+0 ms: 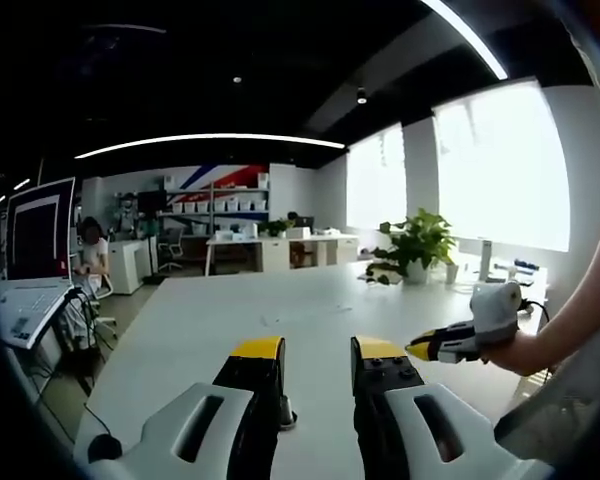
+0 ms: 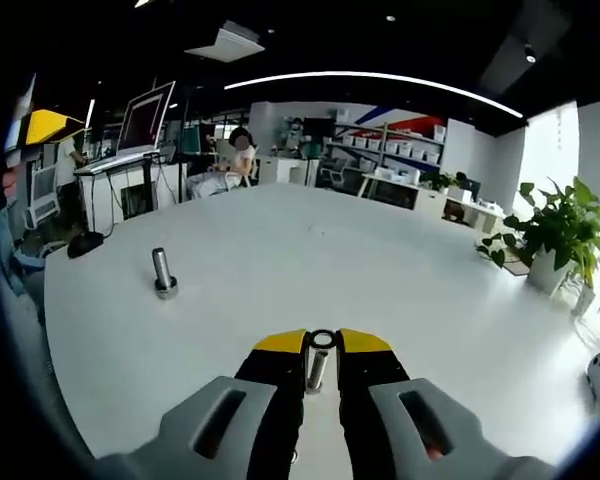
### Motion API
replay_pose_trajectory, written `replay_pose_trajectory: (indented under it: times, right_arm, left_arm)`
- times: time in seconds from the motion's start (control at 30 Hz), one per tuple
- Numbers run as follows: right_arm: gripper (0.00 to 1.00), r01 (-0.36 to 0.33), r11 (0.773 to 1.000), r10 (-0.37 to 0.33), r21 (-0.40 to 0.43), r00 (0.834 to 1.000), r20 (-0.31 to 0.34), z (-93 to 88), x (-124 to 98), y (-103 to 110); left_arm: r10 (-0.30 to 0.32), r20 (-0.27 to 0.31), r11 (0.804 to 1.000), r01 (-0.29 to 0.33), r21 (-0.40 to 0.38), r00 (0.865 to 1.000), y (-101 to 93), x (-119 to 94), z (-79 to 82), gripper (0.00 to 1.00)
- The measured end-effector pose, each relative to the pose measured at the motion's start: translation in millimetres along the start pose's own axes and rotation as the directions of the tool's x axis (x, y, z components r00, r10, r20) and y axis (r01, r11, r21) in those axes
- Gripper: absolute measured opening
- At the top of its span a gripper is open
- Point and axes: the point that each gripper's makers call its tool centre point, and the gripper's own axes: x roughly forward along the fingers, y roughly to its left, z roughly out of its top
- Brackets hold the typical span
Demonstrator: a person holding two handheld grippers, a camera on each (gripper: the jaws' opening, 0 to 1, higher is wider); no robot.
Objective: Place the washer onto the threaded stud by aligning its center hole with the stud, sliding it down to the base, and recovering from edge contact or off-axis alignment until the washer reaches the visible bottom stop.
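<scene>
— On the white table, how many studs are standing?

— One I am counting for certain: a single threaded stud is standing upright on its wider base, left of centre in the right gripper view, well apart from the right tongs.

— And the washer?

— One washer is sitting between the yellow tips of the right tongs, which are clamping on it from both sides. It is hanging above the table, nowhere near the stud. Under it, in the gap between the jaws, a short metal cylinder is showing; I cannot tell what it is.

— What are the left tongs doing?

— The left tongs are standing apart, with bare table showing between them. In that view a hand is bringing the right tongs in from the right, yellow tip pointing left.

— Is any writing coming through?

— A monitor is glowing at the left, but its screen is too small to read. Red and blue stripes are running across the far wall above the shelves; the boxes there are too far off for labels.

— Anything else worth counting?

— One large potted plant is sitting at the far edge of the table, and one person is sitting beyond it near the desks.
</scene>
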Motion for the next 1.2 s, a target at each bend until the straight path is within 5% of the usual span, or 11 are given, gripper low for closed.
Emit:
replay_pose_trajectory:
  times: [1.2]
  right_arm:
    - [0.15, -0.021, 0.999, 0.023, 0.039, 0.998, -0.061, -23.1, 13, 2]
  left_arm:
    - [0.010, -0.007, 1.000, -0.010, -0.001, 1.000, 3.2, 0, -2.2, 0.25]
